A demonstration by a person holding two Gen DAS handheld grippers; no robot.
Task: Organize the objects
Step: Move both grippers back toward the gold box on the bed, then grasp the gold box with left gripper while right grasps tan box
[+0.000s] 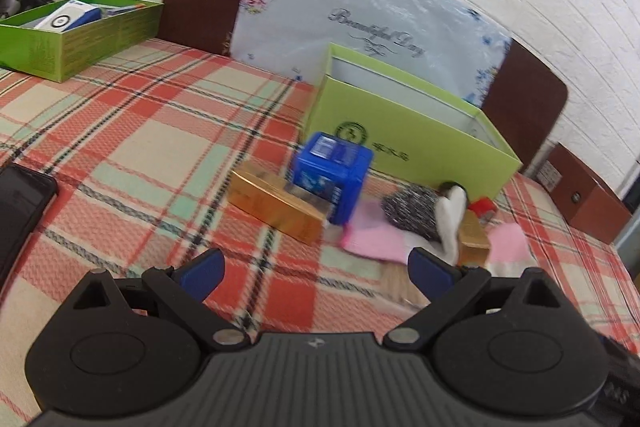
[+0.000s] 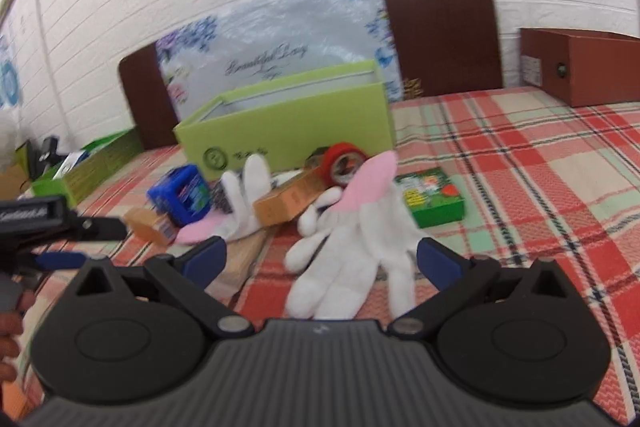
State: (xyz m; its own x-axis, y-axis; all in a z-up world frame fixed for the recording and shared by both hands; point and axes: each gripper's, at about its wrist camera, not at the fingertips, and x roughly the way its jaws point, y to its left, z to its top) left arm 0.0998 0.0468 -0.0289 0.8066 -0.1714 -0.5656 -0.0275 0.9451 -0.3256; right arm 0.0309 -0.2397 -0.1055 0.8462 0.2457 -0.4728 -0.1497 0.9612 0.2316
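My right claw (image 2: 320, 263) is spread wide and empty, and just past its tips lies the limp white cotton glove with a pink cuff (image 2: 352, 243). I'd pinch the cuff, where the fabric bunches. My left claw (image 1: 316, 273), also wide open and empty, hangs short of the gold cardboard carton (image 1: 276, 207) and blue box (image 1: 332, 183). Farther back stands the open lime-green box (image 2: 288, 123), the likely destination.
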